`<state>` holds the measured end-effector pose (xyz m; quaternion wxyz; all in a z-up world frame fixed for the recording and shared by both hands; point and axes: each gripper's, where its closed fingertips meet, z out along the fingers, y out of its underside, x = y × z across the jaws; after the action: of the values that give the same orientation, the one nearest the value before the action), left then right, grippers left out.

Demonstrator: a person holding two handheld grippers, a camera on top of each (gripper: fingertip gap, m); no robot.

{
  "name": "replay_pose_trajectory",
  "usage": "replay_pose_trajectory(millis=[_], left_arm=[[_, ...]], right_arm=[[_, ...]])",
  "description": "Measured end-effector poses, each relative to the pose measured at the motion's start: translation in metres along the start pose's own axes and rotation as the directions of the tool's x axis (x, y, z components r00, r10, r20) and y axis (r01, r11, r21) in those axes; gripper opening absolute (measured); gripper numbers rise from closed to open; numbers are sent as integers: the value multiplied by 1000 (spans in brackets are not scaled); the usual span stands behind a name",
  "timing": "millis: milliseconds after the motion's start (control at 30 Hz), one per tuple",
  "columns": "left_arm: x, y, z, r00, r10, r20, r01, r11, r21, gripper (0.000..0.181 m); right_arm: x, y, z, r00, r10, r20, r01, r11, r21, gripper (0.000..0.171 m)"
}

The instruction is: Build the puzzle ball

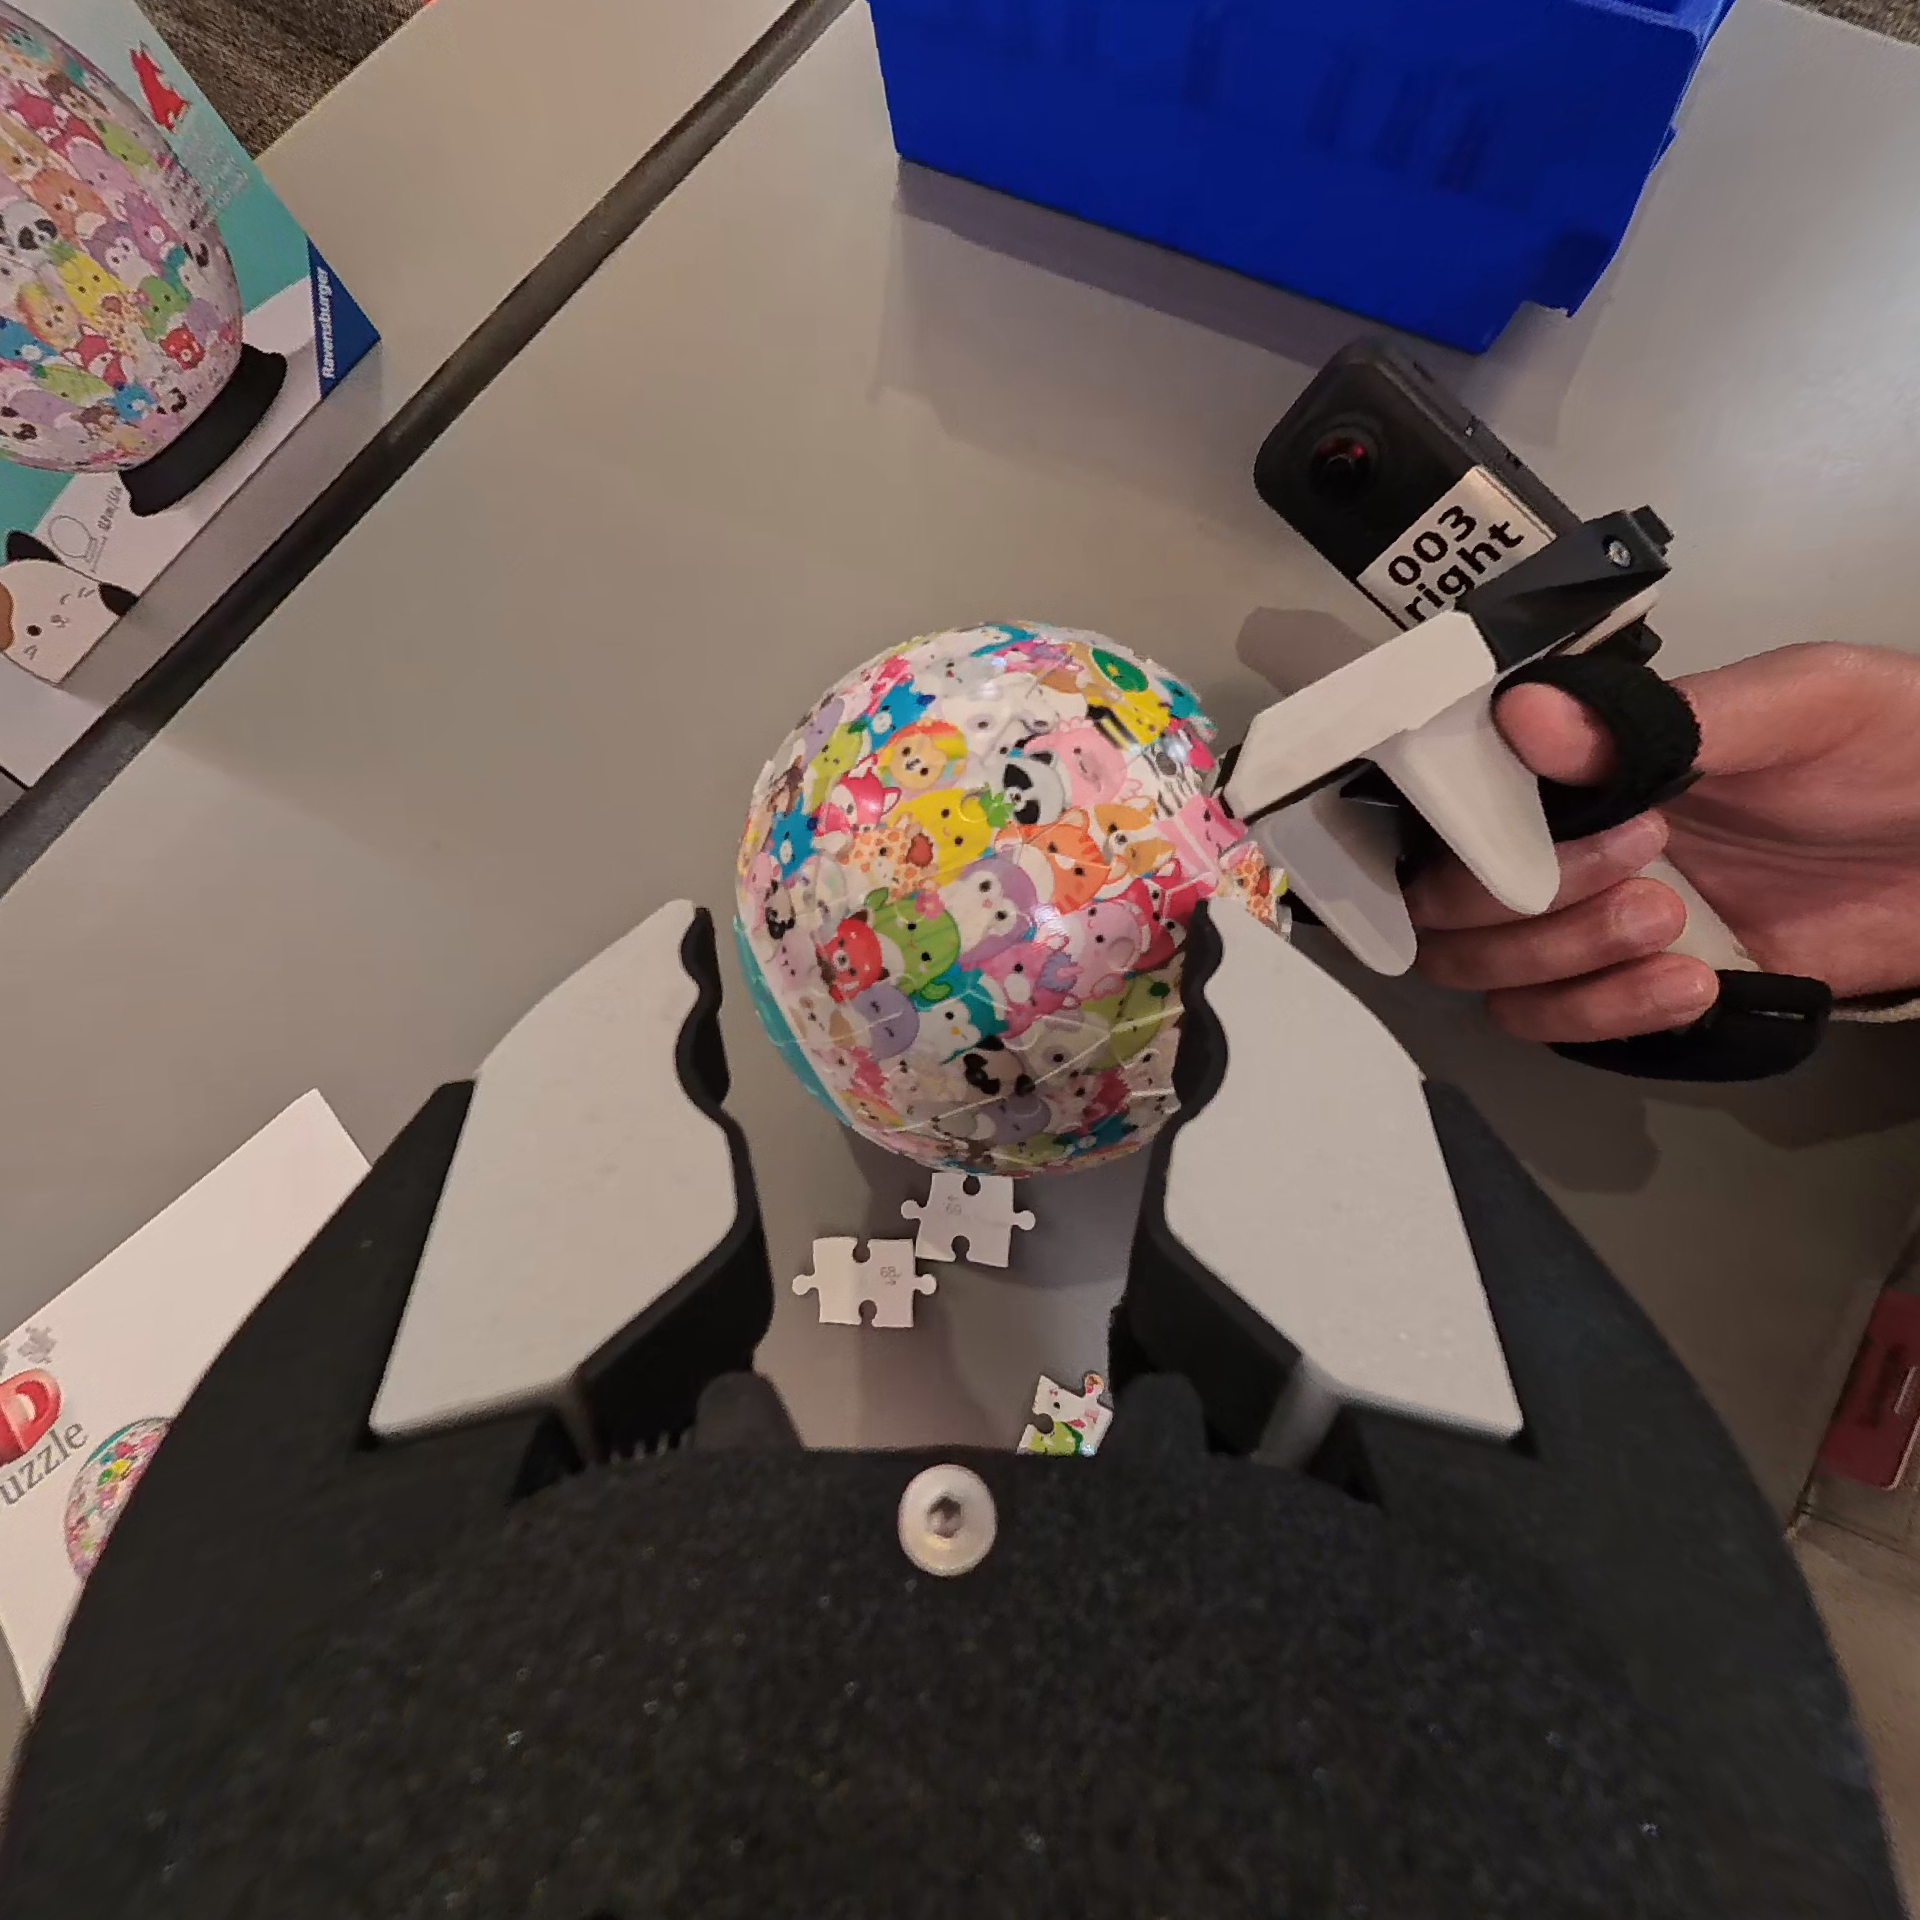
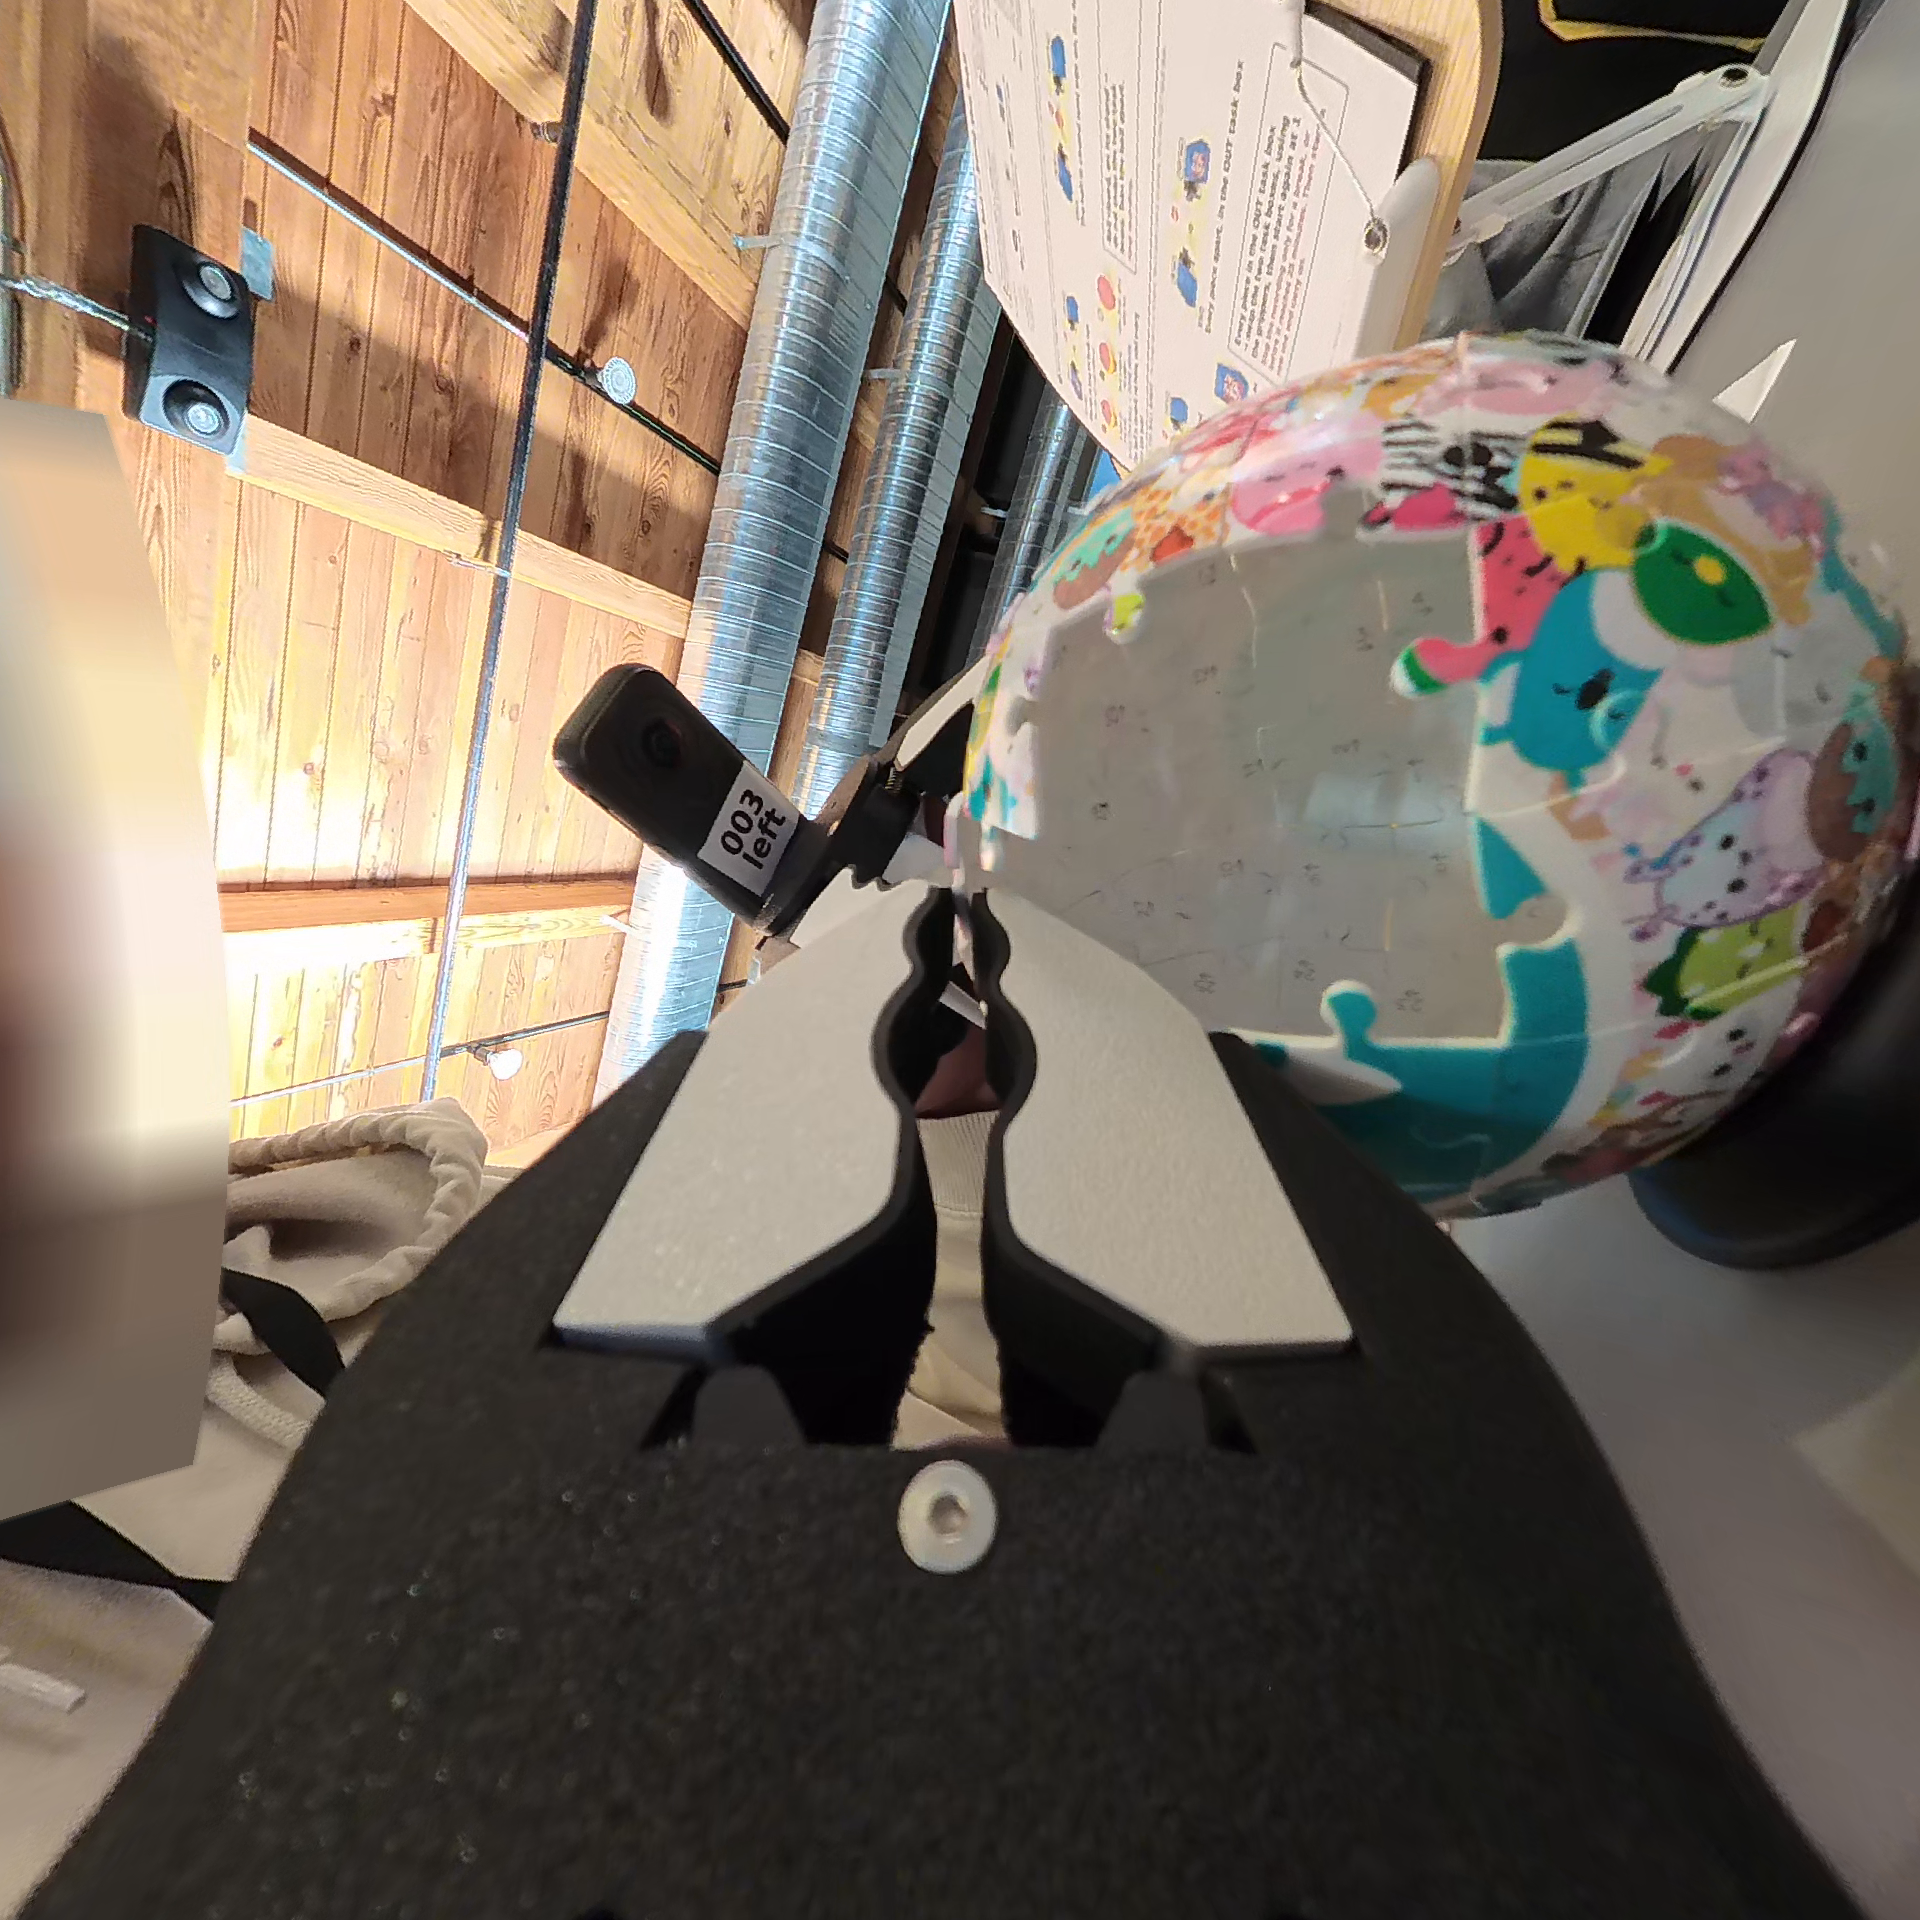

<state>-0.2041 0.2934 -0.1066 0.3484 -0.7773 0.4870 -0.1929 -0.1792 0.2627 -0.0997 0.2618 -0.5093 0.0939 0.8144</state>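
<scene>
A colourful puzzle ball point(image 1: 977, 894), nearly complete, sits on a dark round stand point(image 2: 1787, 1174) near the middle of a grey tabletop point(image 1: 623, 582). The left gripper point(image 1: 951, 940) has its jaws spread wide on either side of the ball; the right-hand one looks to be touching it, the other sits just beside it, so it steadies rather than clamps. The right gripper point(image 1: 1252, 821), held in a person's hand point(image 1: 1704, 831), meets the ball's far side with its jaws nearly together; whether they pinch a piece or the shell's edge cannot be told. The right wrist view shows a large jagged hole point(image 2: 1247, 790) in the shell, its pale inner face exposed. Three loose pieces point(image 1: 914, 1252) lie on the tabletop just below the ball, two face down and one showing colour. The likely risk is that pressing at the unsupported rim of the hole flexes the thin shell and pops neighbouring pieces out. With only a loose brace from the left, a sideways push could also roll the ball off its stand. A puzzle box point(image 1: 135, 312) and a blue bin point(image 1: 1299, 135) stand well apart.
</scene>
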Motion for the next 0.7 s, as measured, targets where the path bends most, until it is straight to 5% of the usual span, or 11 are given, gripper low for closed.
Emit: replay_pose_trajectory(millis=[700], left_arm=[[1,0,-1,1000,4,10,-4,1000,6,83]], right_arm=[[1,2,-2,998,-54,-23,54,999,-1,6]])
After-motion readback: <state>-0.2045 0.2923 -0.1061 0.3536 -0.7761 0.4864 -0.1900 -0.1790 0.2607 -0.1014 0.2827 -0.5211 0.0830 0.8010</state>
